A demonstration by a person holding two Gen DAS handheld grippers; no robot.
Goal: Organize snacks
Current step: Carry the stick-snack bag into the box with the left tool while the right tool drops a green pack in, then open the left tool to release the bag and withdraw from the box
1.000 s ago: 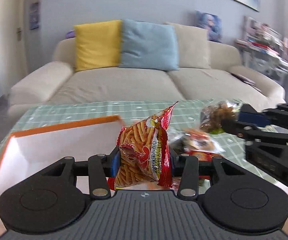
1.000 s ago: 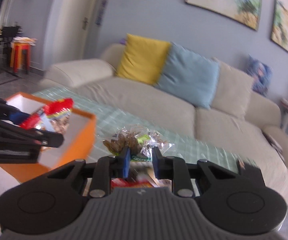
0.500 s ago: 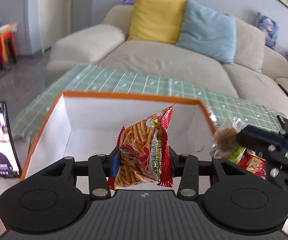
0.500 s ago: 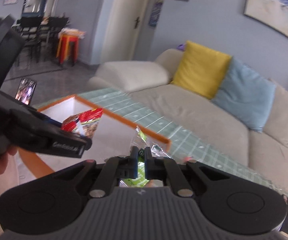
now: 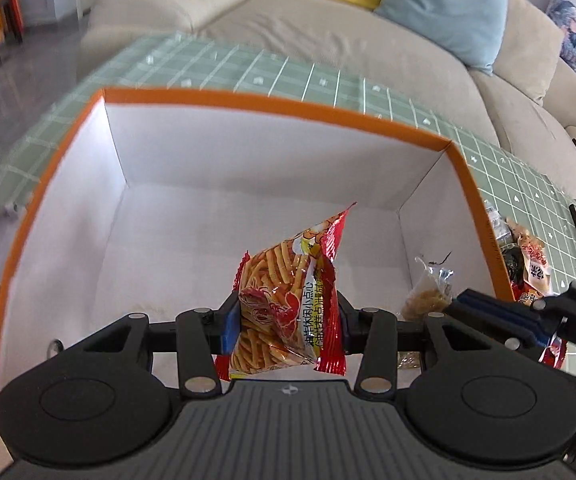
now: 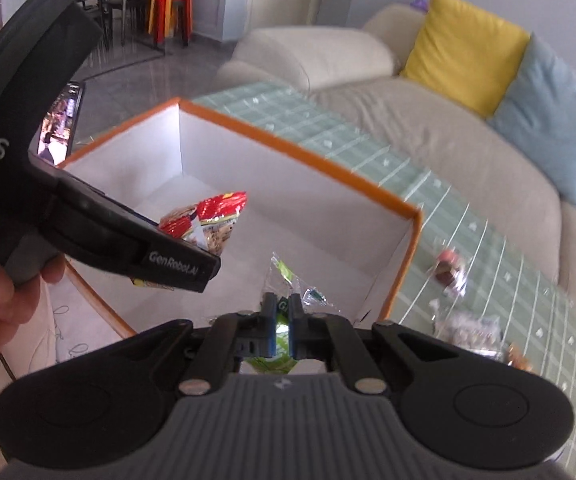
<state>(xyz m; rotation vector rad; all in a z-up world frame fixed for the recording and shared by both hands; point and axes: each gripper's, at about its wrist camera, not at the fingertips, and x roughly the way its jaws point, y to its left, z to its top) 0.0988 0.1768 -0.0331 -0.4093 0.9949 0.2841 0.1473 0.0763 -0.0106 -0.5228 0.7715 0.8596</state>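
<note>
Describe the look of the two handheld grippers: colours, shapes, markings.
Both are matte black plastic. The left gripper has a ribbed grey-black deck, two round discs flanking it, linkage bars with silver pivot pins, and blue pads on its jaws. The right gripper matches, blue pads included. Seen side-on, the left one's finger carries white "GenRobot.AI" lettering, with more white text, partly cut off, on its body. No cables or sleeves show.

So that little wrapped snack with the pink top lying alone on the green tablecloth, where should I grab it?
Take the wrapped snack from above, pinching its bunched clear wrapper; it lies loose on the tablecloth, clear of the orange box, so a top approach looks unobstructed.
</note>
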